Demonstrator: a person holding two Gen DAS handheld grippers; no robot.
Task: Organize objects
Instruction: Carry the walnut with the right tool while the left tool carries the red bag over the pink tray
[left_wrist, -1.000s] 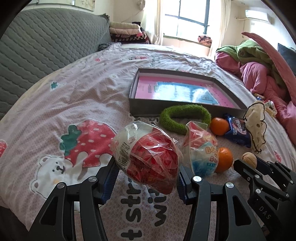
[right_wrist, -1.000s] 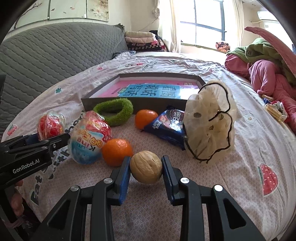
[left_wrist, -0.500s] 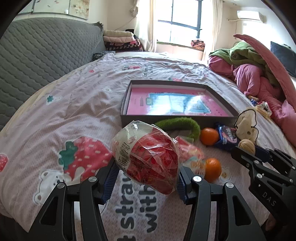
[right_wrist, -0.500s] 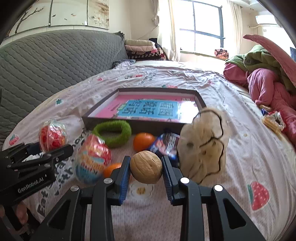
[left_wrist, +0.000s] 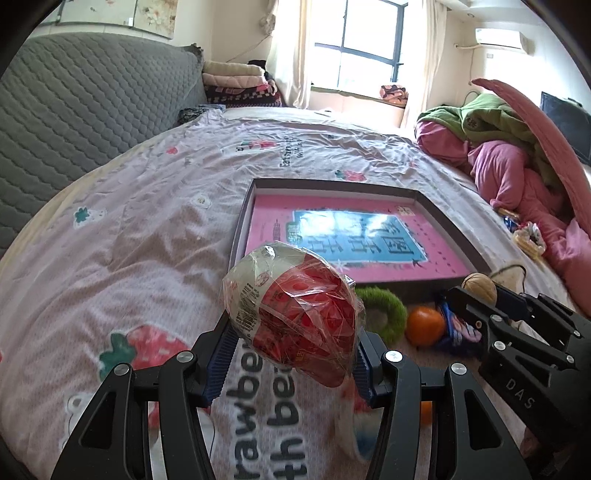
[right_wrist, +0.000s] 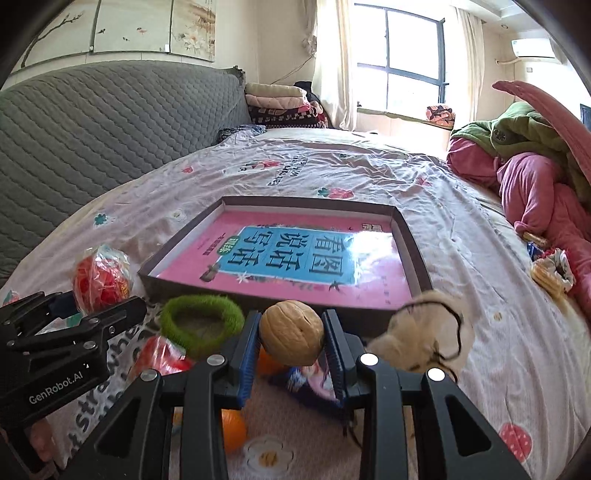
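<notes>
My left gripper (left_wrist: 291, 352) is shut on a red and white snack in clear wrap (left_wrist: 291, 314), held above the bedspread just short of the dark shallow box (left_wrist: 242, 225) with a pink and blue book inside. My right gripper (right_wrist: 291, 334) is shut on a walnut (right_wrist: 291, 332), raised in front of the box's near wall (right_wrist: 258, 295). In the right wrist view the left gripper (right_wrist: 74, 325) shows at the left with the wrapped snack (right_wrist: 101, 278). The walnut (left_wrist: 479, 288) and right gripper (left_wrist: 480, 295) appear at the right of the left wrist view.
On the bedspread below lie a green fuzzy ring (right_wrist: 201, 323), oranges (left_wrist: 424, 325) (right_wrist: 232, 430), a blue snack packet (right_wrist: 314, 384), another wrapped snack (right_wrist: 159, 356) and a cream scrunchie (right_wrist: 424, 332). Pink and green bedding (right_wrist: 535, 170) is heaped at the right; a grey headboard (right_wrist: 92, 125) at the left.
Both grippers have risen and moved toward the box with their loads. The loose items on the bedspread now sit lower in both views, partly behind the fingers.
</notes>
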